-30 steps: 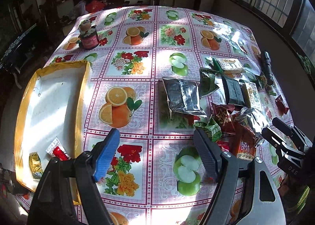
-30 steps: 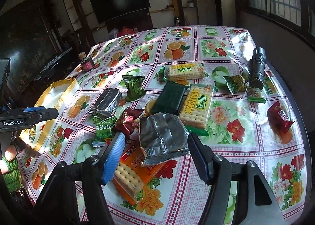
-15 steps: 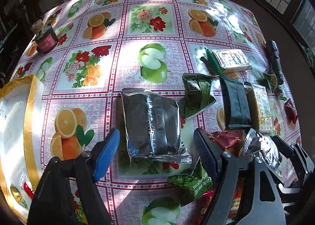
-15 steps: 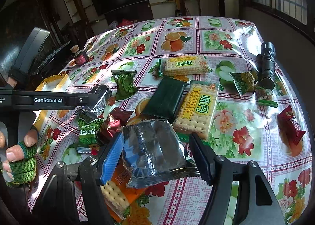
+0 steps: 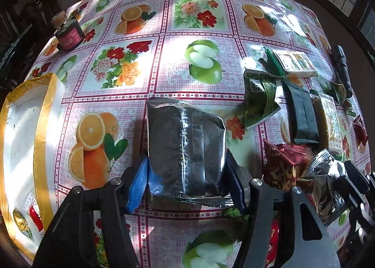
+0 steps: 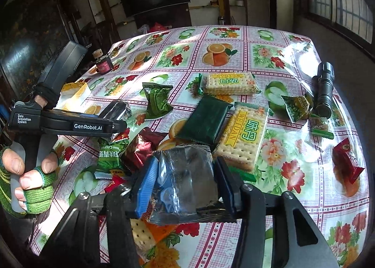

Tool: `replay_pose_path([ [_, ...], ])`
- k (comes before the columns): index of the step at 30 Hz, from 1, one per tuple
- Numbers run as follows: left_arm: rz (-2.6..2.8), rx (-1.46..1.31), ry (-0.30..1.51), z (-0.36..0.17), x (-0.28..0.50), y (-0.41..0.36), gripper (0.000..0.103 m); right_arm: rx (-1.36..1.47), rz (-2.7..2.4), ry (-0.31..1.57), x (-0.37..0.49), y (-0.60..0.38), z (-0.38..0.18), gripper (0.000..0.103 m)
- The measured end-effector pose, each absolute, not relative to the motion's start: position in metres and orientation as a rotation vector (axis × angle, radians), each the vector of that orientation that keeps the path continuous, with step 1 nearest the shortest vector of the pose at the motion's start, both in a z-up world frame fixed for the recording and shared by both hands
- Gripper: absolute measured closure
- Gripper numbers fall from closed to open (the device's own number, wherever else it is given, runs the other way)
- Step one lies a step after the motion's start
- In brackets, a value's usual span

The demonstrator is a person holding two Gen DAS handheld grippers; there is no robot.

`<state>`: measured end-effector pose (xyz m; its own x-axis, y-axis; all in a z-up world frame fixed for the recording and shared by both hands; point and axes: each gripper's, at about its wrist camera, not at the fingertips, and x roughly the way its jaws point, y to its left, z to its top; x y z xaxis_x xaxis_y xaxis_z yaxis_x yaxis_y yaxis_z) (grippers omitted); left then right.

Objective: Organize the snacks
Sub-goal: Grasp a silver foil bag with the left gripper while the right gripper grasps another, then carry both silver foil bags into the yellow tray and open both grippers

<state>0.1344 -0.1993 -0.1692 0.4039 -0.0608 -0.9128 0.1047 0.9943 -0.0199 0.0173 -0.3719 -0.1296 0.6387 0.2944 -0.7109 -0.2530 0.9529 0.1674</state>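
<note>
A silver foil packet [image 5: 185,141] lies on the fruit-print tablecloth between the fingers of my left gripper [image 5: 187,171]. Its jaws are closing and both pads touch the packet's sides. My right gripper [image 6: 185,169] is shut on a second, crumpled silver packet [image 6: 187,179], held just above an orange cracker pack [image 6: 145,235]. In the left wrist view the right gripper [image 5: 349,174] shows at the far right with that packet [image 5: 325,174]. A white tray with a yellow rim [image 5: 44,113] holds small sachets at the left.
Loose snacks fill the right half: green packets [image 5: 260,101], a dark green pack [image 6: 206,120], cracker packs [image 6: 243,136], red packets [image 5: 283,164]. A black flashlight [image 6: 324,89] lies near the right edge. A dark jar [image 5: 69,34] stands far left. A gloved hand [image 6: 35,174] holds the left gripper.
My left gripper came forward and down over the silver packet, and its jaws narrowed onto it. My right gripper's jaws closed on the crumpled silver packet.
</note>
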Motion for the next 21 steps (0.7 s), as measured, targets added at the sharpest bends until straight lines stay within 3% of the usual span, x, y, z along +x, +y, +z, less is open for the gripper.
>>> replay_pose_path([
  [1,-0.100,0.043,1.138,-0.165,0.129,-0.196,0.041,0.059,0.318,0.818,0.015,-0.372,-0.126,0.092],
  [4,-0.101,0.021,1.127,-0.157,0.116,-0.188,0.041,0.029,0.306,0.848,0.015,-0.367,-0.125,0.093],
  [5,-0.099,0.015,1.122,-0.155,0.111,-0.183,0.041,0.025,0.300,0.845,0.015,-0.366,-0.126,0.087],
  [6,-0.094,0.010,1.117,-0.153,0.107,-0.181,0.041,0.029,0.299,0.854,0.015,-0.366,-0.128,0.067],
  [8,-0.091,-0.004,1.112,-0.149,0.100,-0.175,0.041,0.045,0.299,0.849,0.014,-0.366,-0.129,0.037],
  [16,-0.067,-0.026,1.088,-0.140,0.082,-0.157,0.041,-0.043,0.312,0.877,0.020,-0.327,-0.135,0.036],
  [21,-0.049,-0.022,1.065,-0.133,0.069,-0.146,0.041,-0.179,0.241,0.875,0.018,-0.312,-0.144,0.044],
])
